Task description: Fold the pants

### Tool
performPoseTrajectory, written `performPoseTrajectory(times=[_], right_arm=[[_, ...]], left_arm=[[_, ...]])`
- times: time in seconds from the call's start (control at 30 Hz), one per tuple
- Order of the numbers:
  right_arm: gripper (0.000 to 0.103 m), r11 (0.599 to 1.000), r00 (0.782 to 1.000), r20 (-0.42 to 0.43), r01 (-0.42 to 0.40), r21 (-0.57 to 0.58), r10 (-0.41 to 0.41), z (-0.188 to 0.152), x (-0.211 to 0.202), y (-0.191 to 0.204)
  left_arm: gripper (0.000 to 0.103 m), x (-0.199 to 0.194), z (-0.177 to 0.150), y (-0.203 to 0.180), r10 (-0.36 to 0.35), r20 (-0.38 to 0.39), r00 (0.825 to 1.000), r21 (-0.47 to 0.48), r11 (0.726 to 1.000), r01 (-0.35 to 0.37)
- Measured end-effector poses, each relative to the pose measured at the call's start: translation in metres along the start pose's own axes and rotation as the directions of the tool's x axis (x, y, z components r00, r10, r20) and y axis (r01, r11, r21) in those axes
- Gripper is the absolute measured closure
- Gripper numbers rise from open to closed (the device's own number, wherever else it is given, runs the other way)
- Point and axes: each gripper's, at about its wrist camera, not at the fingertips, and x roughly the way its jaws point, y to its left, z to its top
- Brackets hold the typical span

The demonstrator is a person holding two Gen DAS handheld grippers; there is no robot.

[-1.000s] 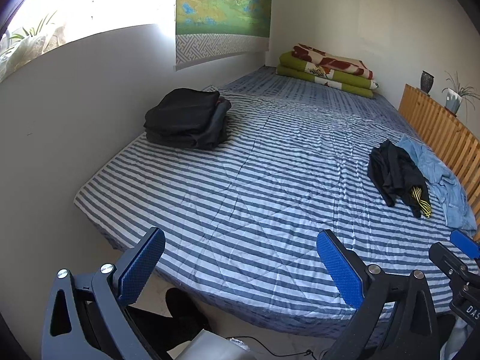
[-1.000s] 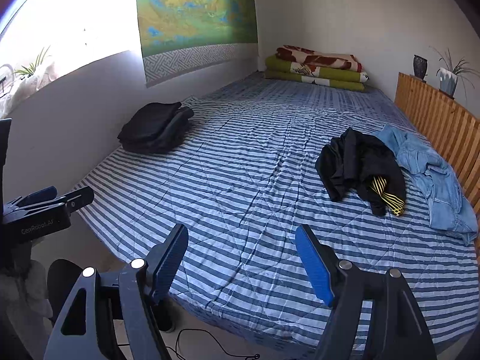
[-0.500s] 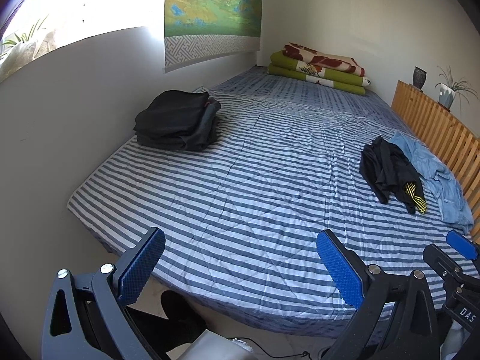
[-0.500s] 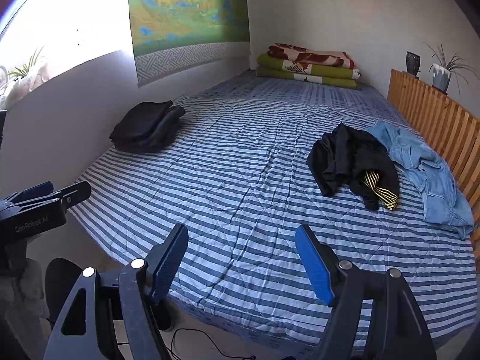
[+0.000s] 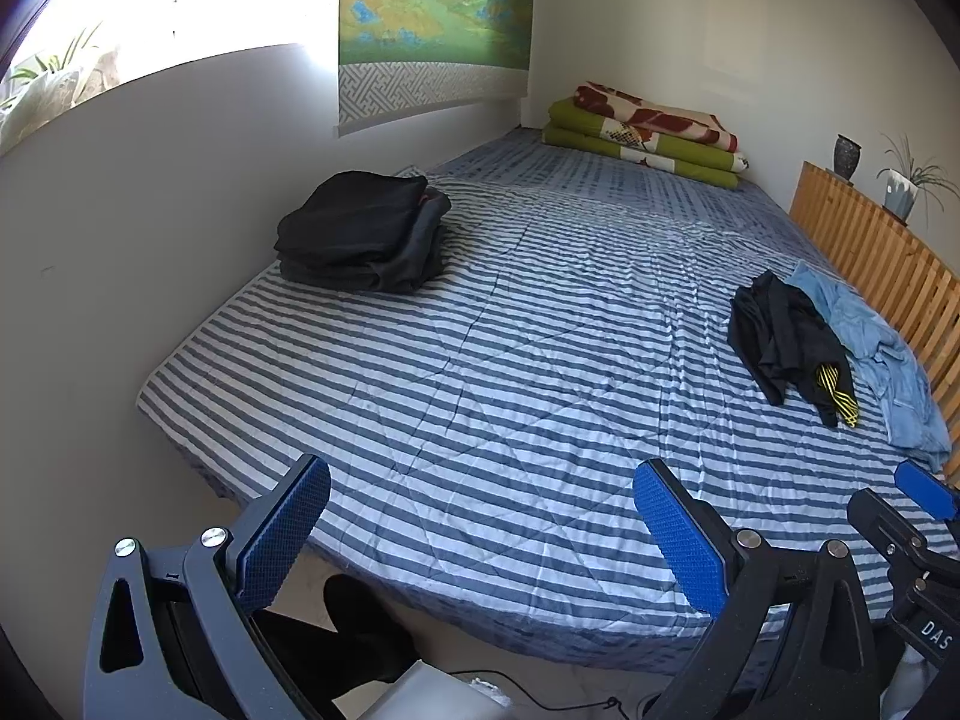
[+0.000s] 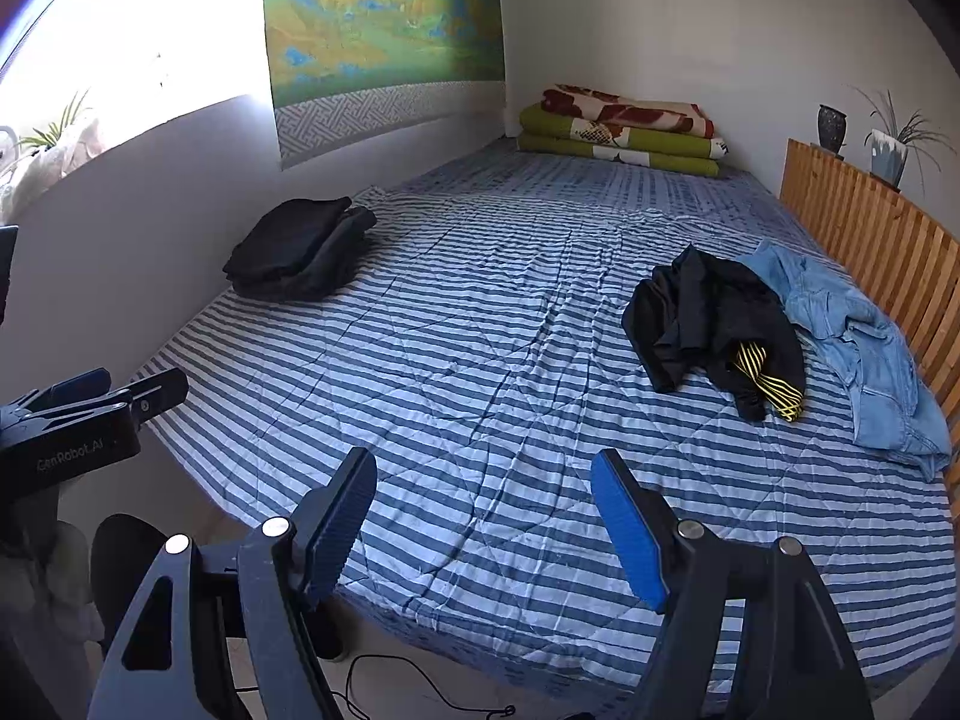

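Note:
A crumpled pair of black pants [image 6: 714, 324] with a yellow-striped patch lies at the bed's right side, also in the left wrist view as black pants [image 5: 780, 342]. Light blue denim pants [image 6: 852, 336] lie bunched beside them against the wooden slats; the same blue pants [image 5: 870, 342] appear in the left view. A neat stack of folded dark clothes [image 5: 366, 234] rests by the left wall, seen too as the folded stack [image 6: 300, 252]. My left gripper [image 5: 480, 516] and right gripper [image 6: 483, 510] both hover open over the near bed edge, holding nothing.
The striped bed sheet [image 5: 510, 360] spans the view. Folded green and red blankets [image 6: 618, 129] sit at the far end. A wooden slat headboard [image 6: 870, 240] with a vase and potted plant lines the right. Cables lie on the floor below.
Both grippers have drawn slightly back and shifted, so the bed and clothes sit a little farther and lower-left in view. Their jaws stay open.

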Motion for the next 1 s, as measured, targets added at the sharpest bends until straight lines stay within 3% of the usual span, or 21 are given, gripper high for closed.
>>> performPoseTrajectory(times=[1.0], right_arm=[[0.033, 1.0, 1.0, -0.025, 0.0, 0.001, 0.0, -0.006, 0.0089, 0.0032]], left_arm=[[0.001, 0.0064, -0.0031, -0.0012, -0.01, -0.016, 1.0, 0.004, 1.0, 0.01]])
